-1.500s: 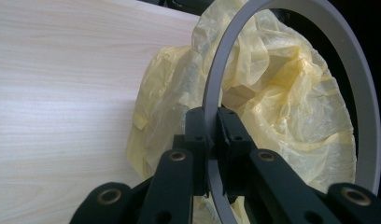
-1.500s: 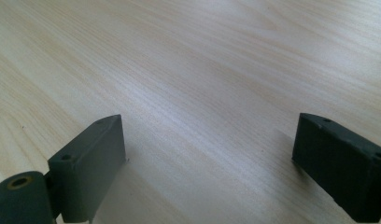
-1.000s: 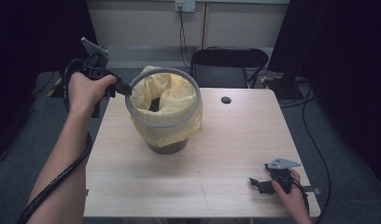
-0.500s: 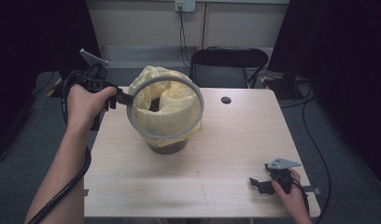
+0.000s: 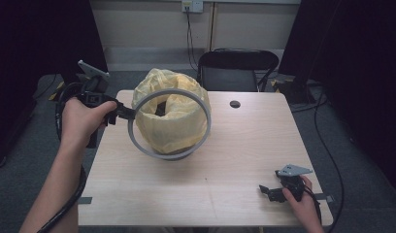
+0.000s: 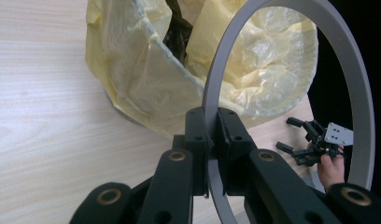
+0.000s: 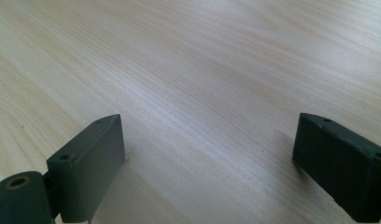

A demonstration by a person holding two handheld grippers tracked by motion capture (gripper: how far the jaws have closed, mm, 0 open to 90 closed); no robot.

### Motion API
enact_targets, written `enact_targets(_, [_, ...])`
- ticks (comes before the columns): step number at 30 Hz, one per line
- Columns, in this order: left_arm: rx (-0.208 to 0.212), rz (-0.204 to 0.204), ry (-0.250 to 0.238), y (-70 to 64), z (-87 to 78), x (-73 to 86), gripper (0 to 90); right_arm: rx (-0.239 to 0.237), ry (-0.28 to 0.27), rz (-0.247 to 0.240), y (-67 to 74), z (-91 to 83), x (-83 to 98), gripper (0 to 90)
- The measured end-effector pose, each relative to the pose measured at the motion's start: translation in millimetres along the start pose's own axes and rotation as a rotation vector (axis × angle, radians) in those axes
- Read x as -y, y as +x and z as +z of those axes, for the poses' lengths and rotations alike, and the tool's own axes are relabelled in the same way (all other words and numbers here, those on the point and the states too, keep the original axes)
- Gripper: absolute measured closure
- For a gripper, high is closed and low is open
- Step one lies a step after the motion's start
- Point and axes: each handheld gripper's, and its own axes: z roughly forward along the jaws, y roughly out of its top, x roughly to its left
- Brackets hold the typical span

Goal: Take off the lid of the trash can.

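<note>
Clamped on the grey ring (image 5: 169, 124), the left hand-held gripper (image 5: 119, 110) had tipped it up off the yellow-bagged bin (image 5: 171, 116), freeing the liner, while the right hand-held gripper (image 5: 272, 191) rested unclenched.

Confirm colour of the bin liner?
Pale yellow, see-through plastic bin liner; clearest in the left gripper view.

The grey ring (image 5: 169, 124) is thin and round. It stands tilted up on its edge, off the bin. The yellow bag (image 5: 174, 114) is puffy and crinkly, open on top, behind it.
</note>
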Motion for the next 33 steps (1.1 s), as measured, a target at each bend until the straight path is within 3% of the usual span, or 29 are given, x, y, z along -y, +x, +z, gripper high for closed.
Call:
enact_targets(14, [0.024, 0.025, 0.021, -2.9, -3.3, 19.5, 83.7, 0.0, 0.001, 0.001, 0.1, 0.0, 0.0, 8.3])
enact_targets(33, [0.054, 0.023, 0.044, 10.1, -3.7, 45.3, 83.8, 0.003, -0.001, 0.003, 0.6, 0.2, 0.0, 8.1])
